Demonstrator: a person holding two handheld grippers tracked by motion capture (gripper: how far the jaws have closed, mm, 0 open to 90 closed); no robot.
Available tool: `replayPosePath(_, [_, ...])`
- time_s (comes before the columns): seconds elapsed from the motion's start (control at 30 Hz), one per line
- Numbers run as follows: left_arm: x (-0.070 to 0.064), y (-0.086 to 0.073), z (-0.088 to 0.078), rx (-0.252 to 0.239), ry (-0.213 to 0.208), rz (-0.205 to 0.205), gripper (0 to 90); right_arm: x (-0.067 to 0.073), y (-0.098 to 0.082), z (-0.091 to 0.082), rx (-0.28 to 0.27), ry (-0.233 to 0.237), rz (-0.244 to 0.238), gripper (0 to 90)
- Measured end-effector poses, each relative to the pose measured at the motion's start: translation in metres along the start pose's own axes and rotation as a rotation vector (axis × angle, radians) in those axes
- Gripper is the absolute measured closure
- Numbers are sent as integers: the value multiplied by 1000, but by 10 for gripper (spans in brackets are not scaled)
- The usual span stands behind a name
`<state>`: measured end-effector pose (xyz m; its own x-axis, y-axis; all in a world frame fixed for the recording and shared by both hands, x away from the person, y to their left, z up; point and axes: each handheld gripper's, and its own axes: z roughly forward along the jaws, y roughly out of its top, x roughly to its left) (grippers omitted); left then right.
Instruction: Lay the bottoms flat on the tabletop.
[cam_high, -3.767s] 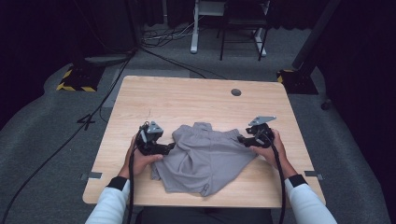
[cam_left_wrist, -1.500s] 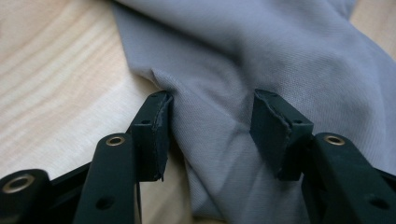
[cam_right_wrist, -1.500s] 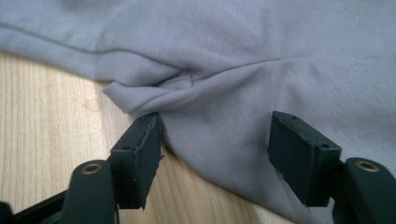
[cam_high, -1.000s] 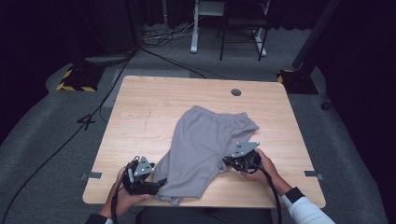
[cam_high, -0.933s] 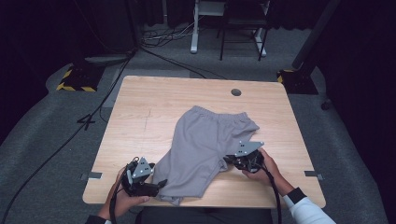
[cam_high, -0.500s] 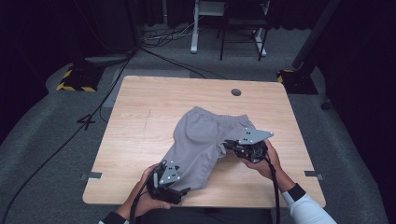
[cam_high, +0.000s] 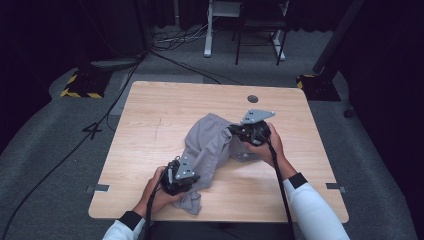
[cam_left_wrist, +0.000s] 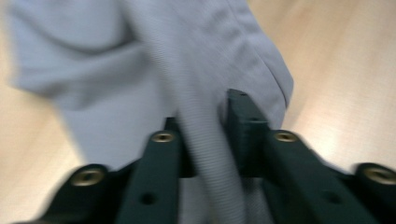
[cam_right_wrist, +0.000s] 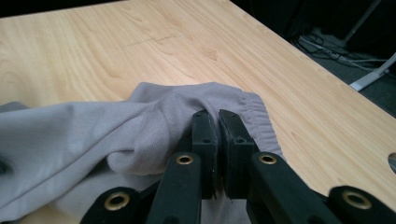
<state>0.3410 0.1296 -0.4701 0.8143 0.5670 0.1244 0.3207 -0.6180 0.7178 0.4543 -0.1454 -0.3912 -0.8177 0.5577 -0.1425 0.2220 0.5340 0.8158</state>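
Grey cotton shorts with an elastic waistband (cam_high: 212, 145) lie bunched on the pale wooden desk (cam_high: 150, 115), stretched in a long rumpled band from the near edge, left of the middle, up toward the right of the desk's centre. Part of the cloth is raised off the wood where the two tools have it.

The left tool (cam_high: 186, 176) sits low by the near edge, held in the person's left hand (cam_high: 159, 192). Its jaws have just been closing, and in the left gripper view (cam_left_wrist: 205, 135) a thick fold of the grey fabric runs up between them; the picture is blurred, but the pads look pressed against that fold on both sides. A loose flap of the shorts hangs below this tool, just at the desk's edge.

The right tool (cam_high: 235, 131) is farther up the desk, with its grey three-cornered plate (cam_high: 257, 116) on top, carried by the right hand (cam_high: 265, 147). In the right gripper view (cam_right_wrist: 218, 122) its two black jaws stand nearly together, pinching a thin layer of cloth right beside the gathered waistband (cam_right_wrist: 257, 112). The fabric lifts to a small peak at that pinch.

A dark round hole (cam_high: 252, 98) shows in the desk beyond the shorts, well apart from them.
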Motion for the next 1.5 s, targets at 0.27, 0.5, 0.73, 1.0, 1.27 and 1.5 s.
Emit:
replayPosePath(0.27, [49,-10,-1,-40,84,-146,872,-24,4,60,157,-183,64,576])
replayPosePath(0.5, [75,-27,8,39,114,-236,870,-3,-8,51,102,-53,50,547])
replayPosePath(0.73, [77,-31,10,58,94,-245,861,52,-46,34,89,209,-83,584])
replayPosePath(1.0, [77,-33,10,44,54,-255,857,70,-56,64,180,214,-77,469])
replayPosePath(1.27, [70,-31,12,48,60,-218,856,77,-56,78,151,82,-87,815])
replayPosePath(1.5, [79,-25,-4,38,101,-218,848,44,-27,13,-13,42,-7,868])
